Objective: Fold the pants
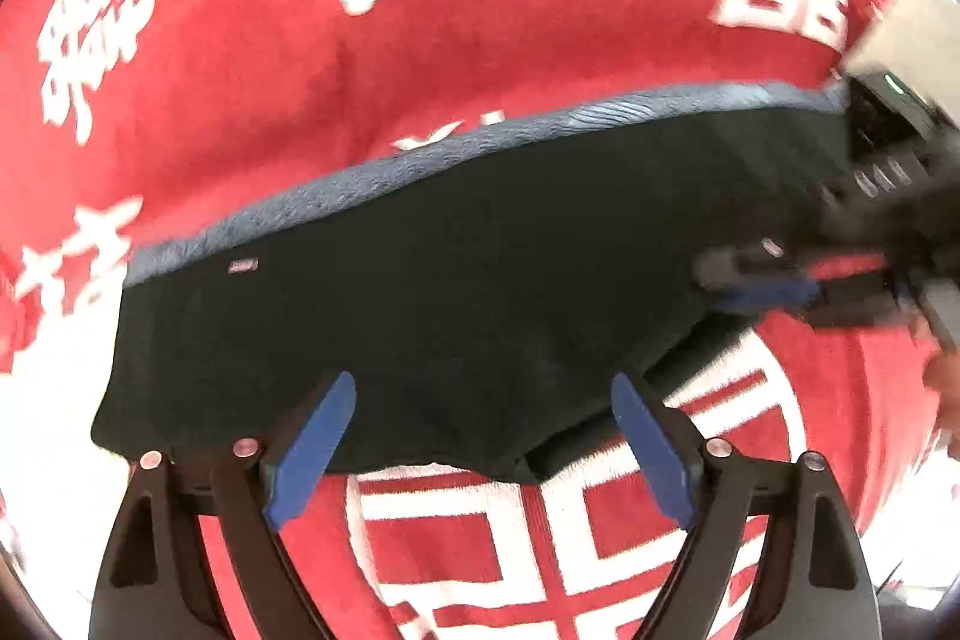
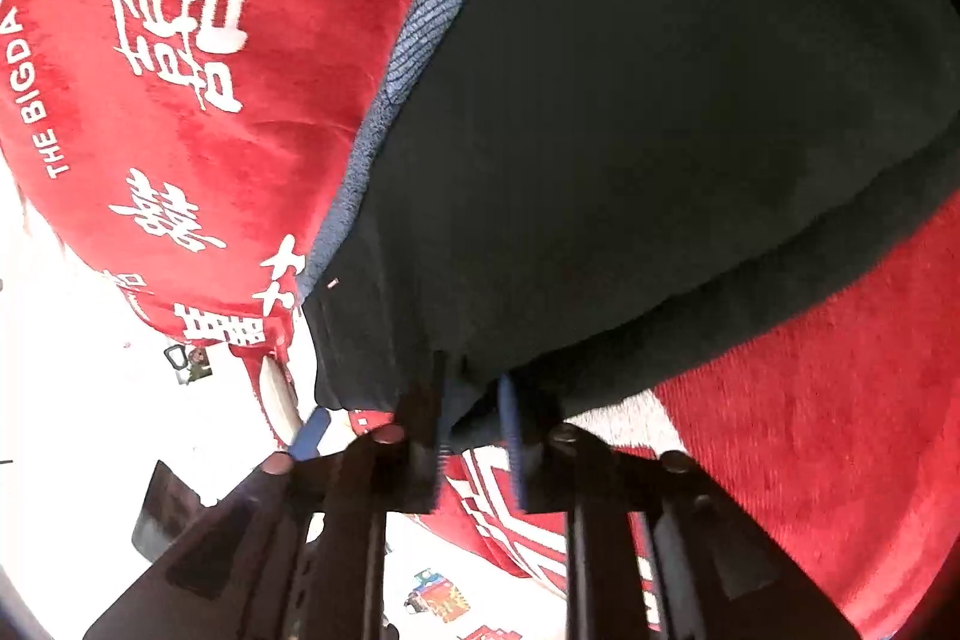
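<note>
- Lay as a compact dark band across the red blanket (image 1: 240,58): the pants (image 1: 468,280), already folded over on themselves, grey-blue waistband (image 1: 540,124) along the far edge.
- Hovered just short of the near edge, nothing between the blue pads (image 1: 312,454): left gripper (image 1: 480,451), jaws spread wide, cloth let go.
- Sat at the near hem on the other side: right gripper (image 2: 474,430), jaws drawn narrow around a bunched fold of the dark cloth, apparently pinching it, though blur left the contact uncertain.
- Judged well along: main fold down, edges roughly matched.
- Likely left: smoothing the puckered near hem (image 1: 528,466), perhaps one more fold.
</note>
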A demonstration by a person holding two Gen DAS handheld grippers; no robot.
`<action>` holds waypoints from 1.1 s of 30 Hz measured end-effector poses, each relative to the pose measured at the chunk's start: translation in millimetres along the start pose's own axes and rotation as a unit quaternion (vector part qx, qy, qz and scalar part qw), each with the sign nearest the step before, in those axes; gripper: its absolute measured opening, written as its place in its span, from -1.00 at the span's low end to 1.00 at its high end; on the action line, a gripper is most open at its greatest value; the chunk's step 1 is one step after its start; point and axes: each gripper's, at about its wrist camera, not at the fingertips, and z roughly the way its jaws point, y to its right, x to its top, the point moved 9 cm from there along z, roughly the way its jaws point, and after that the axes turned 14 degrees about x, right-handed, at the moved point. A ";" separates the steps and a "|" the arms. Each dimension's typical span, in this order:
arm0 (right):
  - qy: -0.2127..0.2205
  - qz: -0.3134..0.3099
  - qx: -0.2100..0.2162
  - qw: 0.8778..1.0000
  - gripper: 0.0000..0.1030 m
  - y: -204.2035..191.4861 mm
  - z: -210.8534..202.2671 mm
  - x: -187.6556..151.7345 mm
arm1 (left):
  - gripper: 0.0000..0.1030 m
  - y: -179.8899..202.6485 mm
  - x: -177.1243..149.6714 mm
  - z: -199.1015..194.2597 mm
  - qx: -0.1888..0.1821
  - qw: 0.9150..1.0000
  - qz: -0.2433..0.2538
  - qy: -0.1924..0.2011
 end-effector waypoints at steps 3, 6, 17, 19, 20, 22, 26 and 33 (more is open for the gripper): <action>-0.002 -0.003 0.016 1.000 -0.57 -5.3 3.3 2.1 | 0.70 11.2 -4.6 2.5 0.017 0.999 0.037 0.004; 0.002 -0.016 0.027 1.000 -0.57 -15.3 0.4 3.9 | 0.70 21.1 -5.3 7.8 0.026 0.998 0.057 0.010; 0.009 -0.019 0.030 0.999 -0.74 -17.7 -4.8 3.3 | -0.70 50.6 -8.2 28.8 0.058 0.988 0.141 0.004; 0.014 -0.030 0.023 0.999 -0.86 -21.4 -7.9 2.6 | -0.73 48.2 -5.7 24.3 0.051 0.991 0.126 0.005; 0.016 -0.036 0.023 0.999 -0.86 -24.8 -9.9 1.6 | -0.73 45.5 -3.8 20.3 0.046 0.992 0.116 0.006; 0.019 -0.043 0.029 0.998 -0.87 -32.3 -14.1 -1.4 | -0.73 39.8 -1.3 10.6 0.039 0.994 0.099 0.010; 0.016 -0.047 0.028 0.998 -0.87 -34.7 -18.7 -11.9 | -0.73 42.1 -12.3 4.3 0.040 0.992 0.117 0.013; -0.006 -0.039 -0.052 0.998 -0.87 25.6 -5.6 -18.2 | -0.65 55.0 -37.9 18.6 0.056 0.989 0.139 0.018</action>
